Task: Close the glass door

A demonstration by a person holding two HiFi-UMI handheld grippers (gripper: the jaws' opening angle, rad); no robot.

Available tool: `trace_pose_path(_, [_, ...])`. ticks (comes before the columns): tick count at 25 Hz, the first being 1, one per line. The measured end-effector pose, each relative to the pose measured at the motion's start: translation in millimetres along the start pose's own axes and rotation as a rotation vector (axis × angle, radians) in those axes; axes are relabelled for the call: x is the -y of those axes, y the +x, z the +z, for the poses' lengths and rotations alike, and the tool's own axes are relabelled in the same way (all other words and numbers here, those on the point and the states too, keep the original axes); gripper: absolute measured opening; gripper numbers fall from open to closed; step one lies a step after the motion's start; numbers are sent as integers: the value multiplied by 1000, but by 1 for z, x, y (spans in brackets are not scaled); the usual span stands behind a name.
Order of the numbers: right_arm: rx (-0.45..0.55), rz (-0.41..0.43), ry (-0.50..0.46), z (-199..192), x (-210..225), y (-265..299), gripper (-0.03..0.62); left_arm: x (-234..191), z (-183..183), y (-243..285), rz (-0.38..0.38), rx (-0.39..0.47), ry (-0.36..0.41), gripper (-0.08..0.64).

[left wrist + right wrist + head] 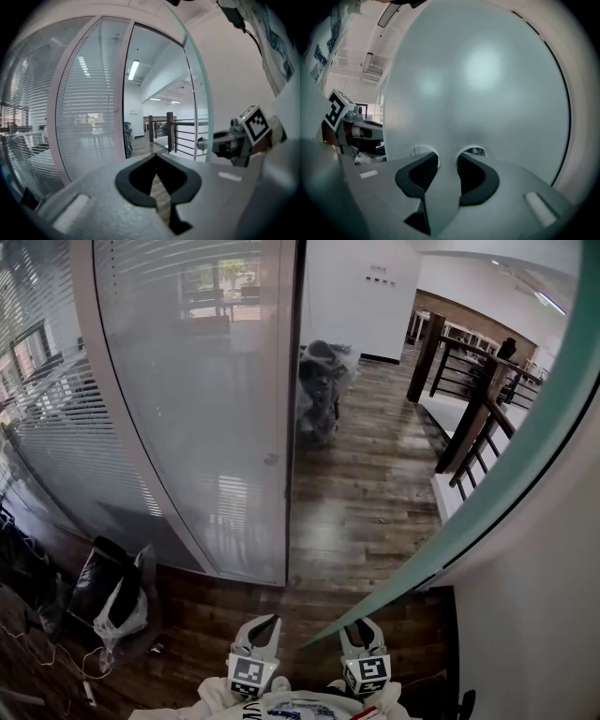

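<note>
Right hand-held gripper (362, 624) clamped on glass door (534, 577) edge, left hand-held gripper (265, 622) closed; wrapped bundle (319, 395) beyond.

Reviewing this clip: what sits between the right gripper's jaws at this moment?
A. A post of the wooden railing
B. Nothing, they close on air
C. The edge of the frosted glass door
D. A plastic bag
C: in the right gripper view the frosted panel of the glass door fills the frame, and its edge fills the gap between the jaws of the right gripper. The head view shows that edge running down to this gripper.
</note>
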State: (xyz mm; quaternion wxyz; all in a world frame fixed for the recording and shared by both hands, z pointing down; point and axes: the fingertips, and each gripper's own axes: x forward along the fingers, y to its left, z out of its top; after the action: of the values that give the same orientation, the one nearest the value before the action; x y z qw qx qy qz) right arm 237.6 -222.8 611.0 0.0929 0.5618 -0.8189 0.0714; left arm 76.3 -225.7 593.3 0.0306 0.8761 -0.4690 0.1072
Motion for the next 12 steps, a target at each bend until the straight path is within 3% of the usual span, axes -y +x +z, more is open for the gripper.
trace_pose_path(12, [21,-40,-16,5,2,19,133,1,-18,-17,-35,-26,-3,3])
